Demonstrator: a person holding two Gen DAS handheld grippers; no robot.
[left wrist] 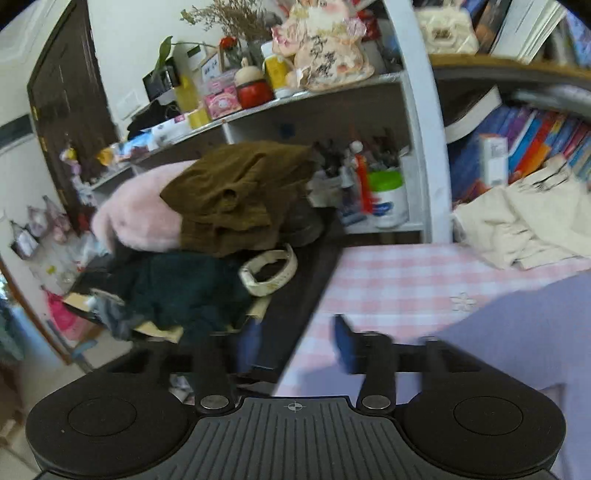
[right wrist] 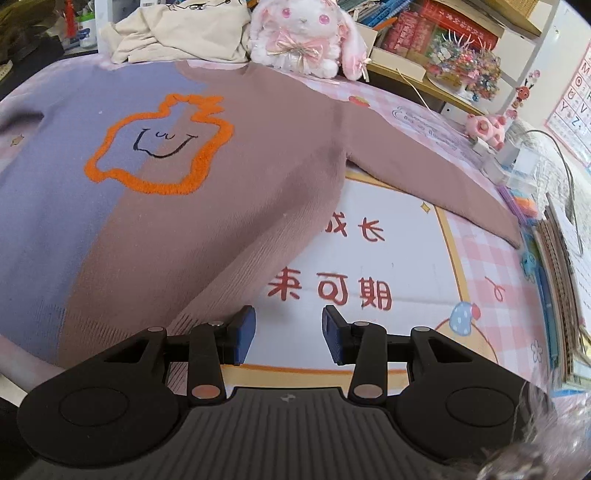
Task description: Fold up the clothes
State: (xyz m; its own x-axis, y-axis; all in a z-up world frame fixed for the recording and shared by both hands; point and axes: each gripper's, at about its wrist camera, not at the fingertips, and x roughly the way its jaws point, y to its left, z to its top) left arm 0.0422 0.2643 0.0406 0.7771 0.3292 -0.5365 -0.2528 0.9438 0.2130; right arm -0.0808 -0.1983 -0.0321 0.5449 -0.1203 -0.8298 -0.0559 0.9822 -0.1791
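One sweater (right wrist: 166,177) lies spread flat on the table (right wrist: 480,266), front up, over a pink checked cover. It is two-toned: lilac on one half, dusty mauve on the other, with one orange fuzzy outline (right wrist: 159,147) on the chest enclosing a small drawn smiling face. One mauve sleeve (right wrist: 424,177) reaches out toward the table's right edge; the second sleeve is not visible in either view. The hem sits at the near edge of the table.

The right gripper (right wrist: 288,334) hovers at the near edge, just beside the sweater's lower mauve corner, its two blue-padded jaws spread apart with only the printed cover (red characters on white) showing between them. Whether the left-hand pad touches the knit cannot be told.

The left gripper (left wrist: 295,343) is blurred; its two jaws stand wide apart, holding nothing, over the table's left edge, where the checked cover meets a dark strip. The lilac part of the sweater (left wrist: 517,325) lies just to its right.

At the far edge of the table rest one cream garment (right wrist: 177,33), crumpled, and one white-and-pink plush rabbit (right wrist: 306,33). Beyond the left edge is a heap of clothes: one brown piece (left wrist: 236,192), one pink fluffy one (left wrist: 140,214) and one dark green one (left wrist: 184,288).
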